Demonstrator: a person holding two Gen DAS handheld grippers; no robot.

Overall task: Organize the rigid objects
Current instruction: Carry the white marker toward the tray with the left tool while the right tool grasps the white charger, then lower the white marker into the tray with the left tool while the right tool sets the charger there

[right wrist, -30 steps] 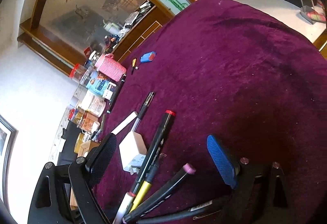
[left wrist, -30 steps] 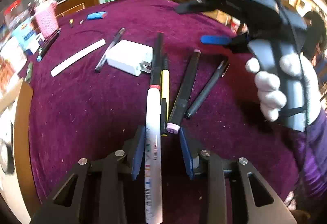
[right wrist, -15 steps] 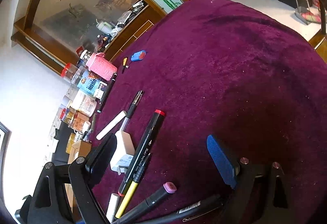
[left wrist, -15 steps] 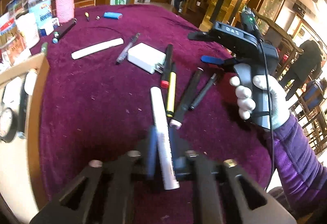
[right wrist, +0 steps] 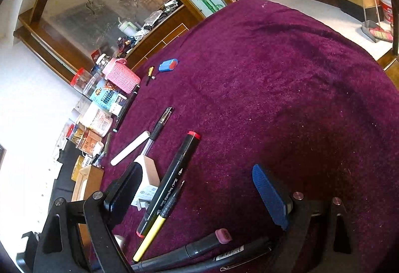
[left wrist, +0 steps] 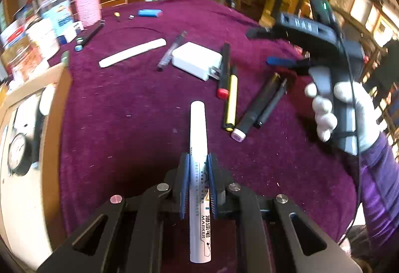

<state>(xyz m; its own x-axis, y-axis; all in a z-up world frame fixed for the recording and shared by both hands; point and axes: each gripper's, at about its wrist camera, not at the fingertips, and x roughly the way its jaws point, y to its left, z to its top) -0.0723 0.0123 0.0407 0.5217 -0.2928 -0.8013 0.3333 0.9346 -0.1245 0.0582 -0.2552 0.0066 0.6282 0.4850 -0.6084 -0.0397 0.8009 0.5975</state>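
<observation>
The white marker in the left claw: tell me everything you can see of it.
The white marker is a long, smooth cylinder, plastic by its look, with "MARKER" and other print along its barrel. The left claw is shut on its middle between blue pads. Its rounded white tip points forward over the purple tablecloth, apart from the pens lying there.

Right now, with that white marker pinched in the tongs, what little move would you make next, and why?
Probably carry the white marker left toward the cardboard box at the table's edge. The left tongs are shut on its barrel and it appears lifted off the purple cloth, apart from the other pens. The right tongs hang open over those pens, holding nothing.
</observation>
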